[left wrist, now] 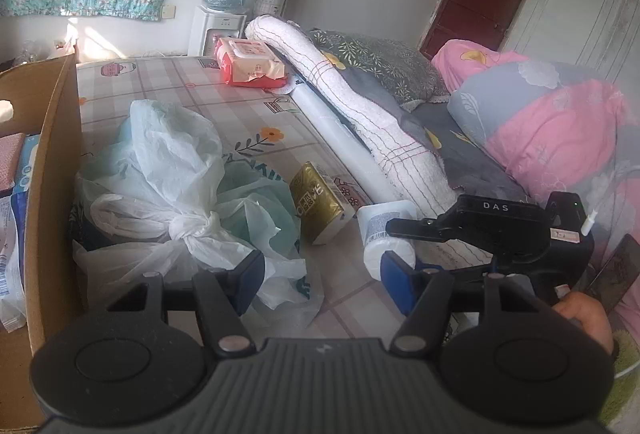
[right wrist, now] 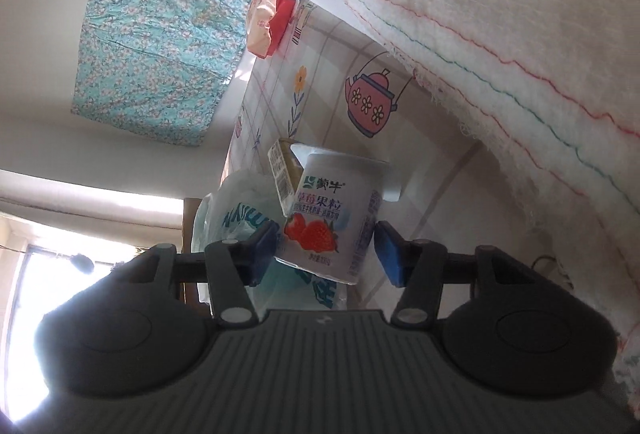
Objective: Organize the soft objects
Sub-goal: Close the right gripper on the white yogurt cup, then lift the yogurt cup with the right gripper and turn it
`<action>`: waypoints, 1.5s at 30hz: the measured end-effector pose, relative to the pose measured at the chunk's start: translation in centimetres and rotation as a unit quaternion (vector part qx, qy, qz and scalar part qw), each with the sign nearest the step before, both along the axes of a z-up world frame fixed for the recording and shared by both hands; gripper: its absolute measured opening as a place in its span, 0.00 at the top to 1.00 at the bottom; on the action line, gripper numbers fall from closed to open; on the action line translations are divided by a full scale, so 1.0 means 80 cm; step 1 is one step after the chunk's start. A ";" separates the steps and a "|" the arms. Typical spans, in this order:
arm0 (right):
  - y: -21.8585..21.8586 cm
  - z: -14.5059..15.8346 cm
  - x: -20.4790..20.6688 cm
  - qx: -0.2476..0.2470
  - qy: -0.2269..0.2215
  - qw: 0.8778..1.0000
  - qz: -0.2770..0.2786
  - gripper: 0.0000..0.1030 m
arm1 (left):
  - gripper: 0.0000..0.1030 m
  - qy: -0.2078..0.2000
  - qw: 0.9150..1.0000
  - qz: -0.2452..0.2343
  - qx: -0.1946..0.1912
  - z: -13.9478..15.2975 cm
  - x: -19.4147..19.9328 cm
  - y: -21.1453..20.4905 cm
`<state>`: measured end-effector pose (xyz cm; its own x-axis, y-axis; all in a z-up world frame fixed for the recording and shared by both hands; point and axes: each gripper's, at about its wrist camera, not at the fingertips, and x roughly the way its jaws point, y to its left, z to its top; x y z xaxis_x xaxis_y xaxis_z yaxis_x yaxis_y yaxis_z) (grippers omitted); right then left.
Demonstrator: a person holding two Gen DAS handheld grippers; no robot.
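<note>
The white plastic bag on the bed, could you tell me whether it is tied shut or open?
Tied shut: the white plastic bag has its handles twisted into a knot facing the left gripper.

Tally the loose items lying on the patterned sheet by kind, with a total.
Knotted white plastic bags: 1 bundle
Gold tissue pack: 1
White strawberry yogurt pouch: 1
Red-and-pink wet-wipe pack: 1
White plastic roll: 1
Total: 5

Left wrist view low over the bed, facing the headboard wall, right wrist view rolled sideways, close on the shared yogurt cup [right wrist: 334, 218], gold pack [left wrist: 316, 202]
</note>
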<state>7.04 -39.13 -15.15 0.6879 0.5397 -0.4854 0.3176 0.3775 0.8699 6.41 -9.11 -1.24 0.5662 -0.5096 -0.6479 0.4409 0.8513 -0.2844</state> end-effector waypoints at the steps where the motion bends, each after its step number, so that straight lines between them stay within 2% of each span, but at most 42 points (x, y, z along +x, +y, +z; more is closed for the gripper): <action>1: 0.003 0.000 -0.004 -0.015 0.008 1.000 0.005 0.53 | 0.37 0.000 1.000 -0.003 0.001 0.000 0.000 -0.002; 3: 0.007 -0.004 -0.010 -0.033 0.018 0.999 0.012 0.53 | 0.37 0.001 1.000 -0.010 0.003 -0.002 0.000 -0.006; 5: 0.005 -0.007 -0.017 -0.024 0.017 0.999 0.014 0.52 | 0.37 0.006 1.000 -0.016 0.007 -0.005 0.001 -0.011; 10: 0.001 0.000 -0.025 -0.049 0.011 0.999 0.012 0.50 | 0.37 0.014 0.999 -0.028 0.013 -0.013 0.003 -0.022; 16: -0.009 0.000 -0.007 -0.059 -0.001 0.998 0.008 0.46 | 0.37 0.018 0.999 -0.043 0.022 -0.017 0.005 -0.036; 19: -0.009 -0.010 0.004 -0.047 0.001 0.999 0.009 0.46 | 0.37 0.020 0.999 -0.044 0.025 -0.019 0.005 -0.040; 21: -0.009 -0.013 0.007 -0.042 -0.003 0.999 0.009 0.51 | 0.37 0.021 0.999 -0.042 0.027 -0.019 0.006 -0.040; 26: 0.004 0.000 0.007 -0.087 -0.046 0.995 0.013 0.52 | 0.37 0.020 0.999 -0.037 0.030 -0.018 0.006 -0.038; 29: 0.023 0.021 0.008 -0.180 -0.097 0.979 0.025 0.52 | 0.37 0.018 0.999 -0.036 0.033 -0.018 0.004 -0.037; 31: 0.040 0.034 0.007 -0.255 -0.126 0.958 0.048 0.52 | 0.37 0.017 0.999 -0.036 0.037 -0.017 0.003 -0.036; 35: 0.062 0.050 -0.001 -0.326 -0.151 0.929 0.092 0.52 | 0.37 0.016 0.999 -0.034 0.039 -0.017 0.002 -0.032; 37: 0.068 0.055 -0.006 -0.344 -0.156 0.920 0.109 0.51 | 0.37 0.017 0.999 -0.034 0.039 -0.017 0.001 -0.029; 41: 0.067 0.059 -0.016 -0.345 -0.150 0.918 0.127 0.50 | 0.37 0.019 0.998 -0.038 0.042 -0.018 -0.003 -0.027; 45: 0.059 0.056 -0.026 -0.318 -0.142 0.929 0.129 0.47 | 0.37 0.021 0.998 -0.043 0.043 -0.021 -0.004 -0.029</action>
<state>4.98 -34.44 -10.65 0.7244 0.3709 -0.5811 -0.0622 0.8746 0.4808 6.07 -11.44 -2.92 0.4930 -0.4969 -0.7141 0.5031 0.8325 -0.2320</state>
